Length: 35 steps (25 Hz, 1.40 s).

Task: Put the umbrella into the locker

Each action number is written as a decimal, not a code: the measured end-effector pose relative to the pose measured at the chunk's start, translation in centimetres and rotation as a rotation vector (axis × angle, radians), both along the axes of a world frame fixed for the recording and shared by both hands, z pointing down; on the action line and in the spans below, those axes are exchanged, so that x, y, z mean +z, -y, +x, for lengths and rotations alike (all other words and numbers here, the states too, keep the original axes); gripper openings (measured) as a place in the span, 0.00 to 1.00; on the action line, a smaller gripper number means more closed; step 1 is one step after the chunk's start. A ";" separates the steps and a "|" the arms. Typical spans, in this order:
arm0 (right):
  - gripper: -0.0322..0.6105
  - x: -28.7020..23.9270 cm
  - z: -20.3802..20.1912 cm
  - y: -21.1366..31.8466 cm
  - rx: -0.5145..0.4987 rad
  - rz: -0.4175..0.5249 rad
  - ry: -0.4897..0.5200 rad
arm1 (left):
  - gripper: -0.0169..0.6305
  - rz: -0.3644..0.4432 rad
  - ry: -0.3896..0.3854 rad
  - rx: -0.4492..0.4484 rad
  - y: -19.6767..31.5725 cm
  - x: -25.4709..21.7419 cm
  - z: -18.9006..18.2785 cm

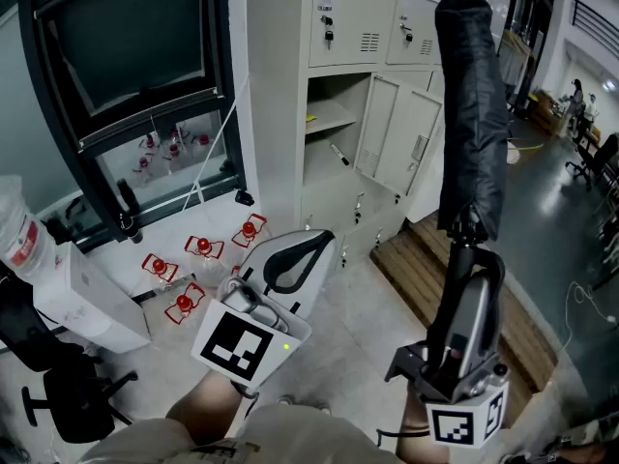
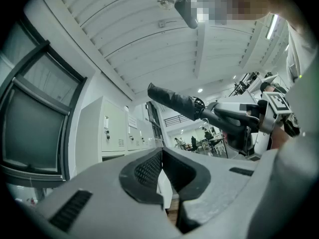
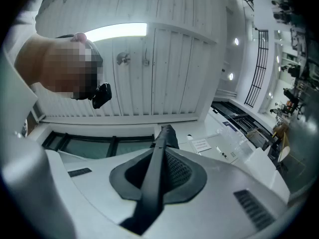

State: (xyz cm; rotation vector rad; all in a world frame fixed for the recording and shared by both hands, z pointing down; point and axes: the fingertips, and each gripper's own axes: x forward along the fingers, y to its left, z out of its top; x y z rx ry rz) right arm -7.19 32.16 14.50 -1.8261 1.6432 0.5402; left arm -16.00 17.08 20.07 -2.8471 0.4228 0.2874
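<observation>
A: Closest to the lens: left gripper (image 1: 324, 240), marker cube (image 1: 235, 344) facing up, forearm (image 1: 208, 404) just under it. Open or closed?

B: Closed. Tips together in the left gripper view, nothing caught between them. Aimed roughly toward the lockers, well apart from the umbrella.

A: And the right gripper (image 1: 472, 259)?

B: Clamped tight on the umbrella (image 1: 474, 114), down at its lower end. Plain as day in the right gripper view: black shaft (image 3: 152, 183) running straight between the pads (image 3: 183, 171), pinched from both sides.

A: Umbrella's position?

B: Folded, black, standing nearly upright above the right gripper, top end up level with the upper locker doors. Out in the air in front of the locker (image 1: 276, 114), not inside.

A: Anything open over there?

B: Yep, one compartment with its door (image 1: 401, 138) swung out to the right, shelf (image 1: 329, 119) inside. Umbrella just right of that door in the head view.

A: Floor?

B: Red-and-white bits (image 1: 203, 249) scattered below the window (image 1: 126, 37), wooden platform (image 1: 435, 278) right of the open door.
</observation>
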 end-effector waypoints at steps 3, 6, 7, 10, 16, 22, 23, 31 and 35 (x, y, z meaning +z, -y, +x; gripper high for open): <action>0.11 0.0 0.2 -0.2 -0.020 0.018 0.008 | 0.04 0.002 -0.004 -0.007 0.0 -0.1 0.0; 0.11 0.1 0.7 -0.6 -0.030 0.018 0.011 | 0.04 0.002 0.000 -0.016 -0.3 -0.1 0.2; 0.11 0.2 0.8 -0.6 -0.032 0.014 0.011 | 0.04 0.001 0.001 -0.018 -0.3 0.0 0.3; 0.11 0.5 1.3 -0.5 -0.038 0.000 0.016 | 0.04 0.004 -0.002 -0.018 -0.5 0.0 0.8; 0.11 0.8 2.7 -1.1 -0.038 -0.018 0.018 | 0.04 0.016 0.006 -0.019 -1.7 -0.1 2.3; 0.11 1.1 4.8 -2.0 -0.048 -0.023 0.029 | 0.04 0.038 0.035 -0.019 -3.3 0.5 4.9; 0.11 1.1 5.1 -2.3 -0.054 -0.023 0.026 | 0.04 0.042 0.039 -0.021 -3.7 0.5 5.3; 0.11 1.3 7.2 -4.0 -0.054 -0.034 0.011 | 0.04 0.069 0.058 -0.047 -6.4 0.8 7.1; 0.11 1.6 8.5 -3.9 -0.051 -0.060 0.024 | 0.04 0.076 0.086 -0.067 -6.7 1.2 8.0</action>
